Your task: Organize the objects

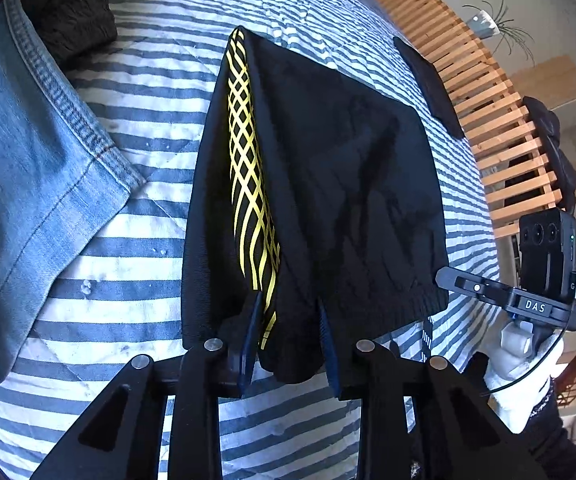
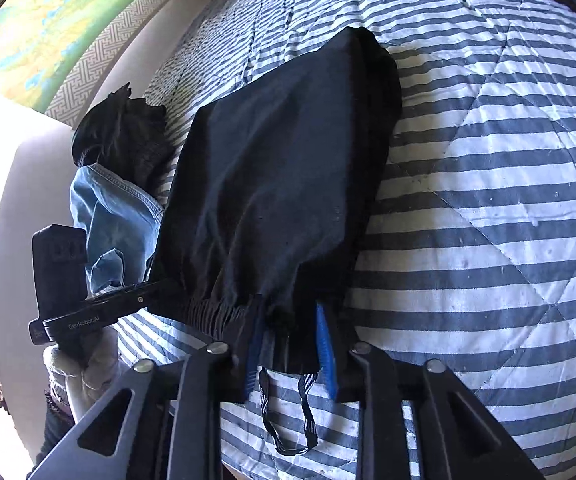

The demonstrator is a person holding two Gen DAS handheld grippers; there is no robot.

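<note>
Black shorts point(image 1: 347, 180) with a yellow lattice stripe point(image 1: 248, 168) lie flat on a blue-and-white striped quilt point(image 1: 128, 260). My left gripper point(image 1: 288, 312) is shut on the near waistband edge, and fabric bulges between its fingers. In the right wrist view the same shorts point(image 2: 280, 180) show plain black. My right gripper point(image 2: 288, 320) is shut on the bunched elastic waistband between its blue pads point(image 2: 323, 340). A striped drawstring loop point(image 2: 303, 412) hangs below the right gripper. The two grippers hold the waistband side by side.
Blue jeans point(image 1: 28, 160) point(image 2: 120, 216) and a crumpled black garment point(image 1: 76, 12) point(image 2: 124, 136) lie left of the shorts. A small dark folded piece point(image 1: 427, 80) sits near the slatted wooden frame point(image 1: 487, 100). A white-gloved hand point(image 1: 519, 352) holds the right tool. Striped quilt point(image 2: 487, 220) stretches to the right.
</note>
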